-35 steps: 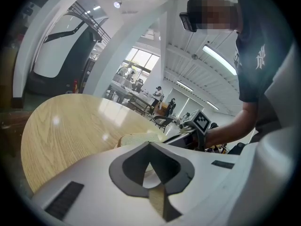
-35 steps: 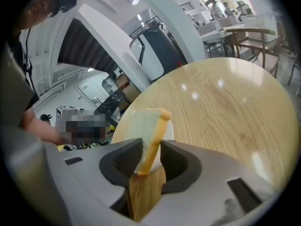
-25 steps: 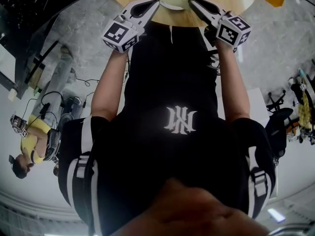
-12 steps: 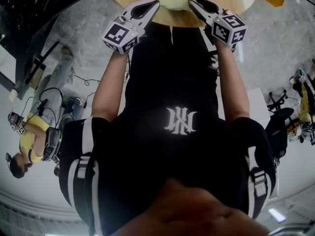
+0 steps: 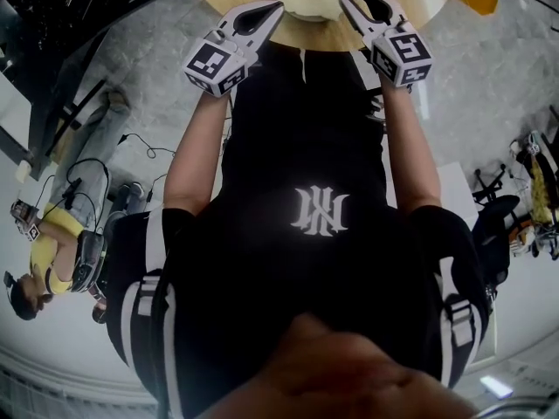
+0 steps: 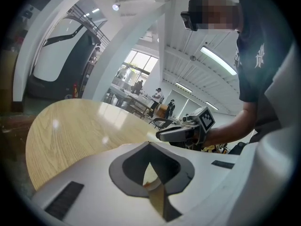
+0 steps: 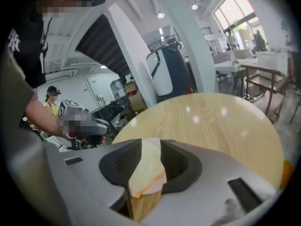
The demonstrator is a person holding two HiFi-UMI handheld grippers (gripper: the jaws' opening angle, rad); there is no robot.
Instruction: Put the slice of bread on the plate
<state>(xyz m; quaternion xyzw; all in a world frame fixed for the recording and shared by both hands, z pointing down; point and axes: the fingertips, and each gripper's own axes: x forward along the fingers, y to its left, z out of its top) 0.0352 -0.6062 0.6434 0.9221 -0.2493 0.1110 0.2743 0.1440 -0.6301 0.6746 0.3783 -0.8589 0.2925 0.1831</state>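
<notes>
R hand-held gripper [image 7: 151, 140] rolled, jaws just opened wide; bread slice [image 7: 146, 169] btwn them, not pinched.

This looks like a large open hall used as a lab or test space, not a home. It has a high white ceiling with strip lights [image 6: 217, 60], tall windows [image 6: 136, 62], white columns [image 6: 161, 55] and a polished grey floor [image 5: 489, 68] with cables [image 5: 140, 146]. An office chair [image 5: 493, 208] stands there, and a person in yellow [image 5: 44, 256] wears recording gear.
</notes>
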